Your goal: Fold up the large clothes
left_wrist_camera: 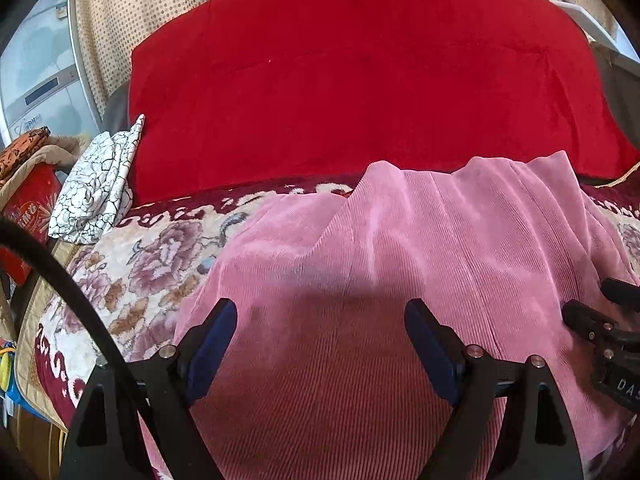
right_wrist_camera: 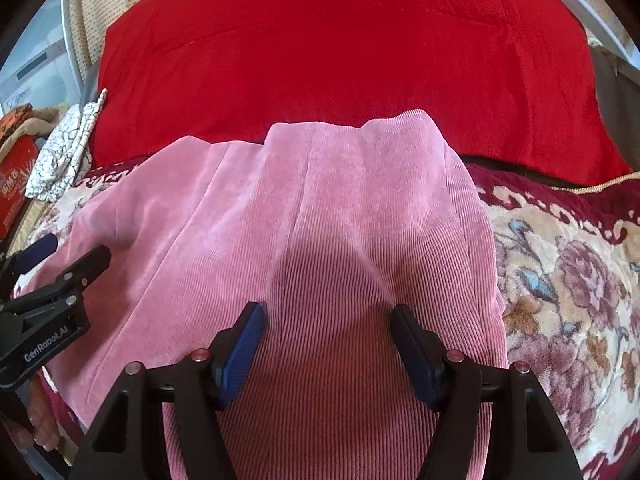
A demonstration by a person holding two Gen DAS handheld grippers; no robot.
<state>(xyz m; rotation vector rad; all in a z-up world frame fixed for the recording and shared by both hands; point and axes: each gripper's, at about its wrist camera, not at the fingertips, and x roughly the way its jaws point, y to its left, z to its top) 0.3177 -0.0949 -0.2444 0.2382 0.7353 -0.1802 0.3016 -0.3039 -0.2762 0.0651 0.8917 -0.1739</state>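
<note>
A pink corduroy garment (left_wrist_camera: pixel 400 248) lay spread on a floral blanket (left_wrist_camera: pixel 132 272) covering the bed, its far edge reaching toward a large red cushion (left_wrist_camera: pixel 352 80) at the back. The left tool (left_wrist_camera: pixel 320 320) hovered over the garment's near part, its 2 blue-padded fingers (left_wrist_camera: pixel 212 340) spread wide with only fabric below and nothing pinched between them. The right tool (right_wrist_camera: pixel 326 328) hung just beside it over the same near part, its jaws also apart and gripping nothing. Each tool showed at the edge of the other's view, near one another above the cloth. A white cloth with a black crackle pattern (left_wrist_camera: pixel 96 188) lay bunched at the left end of the cushion, well apart from the garment
</note>
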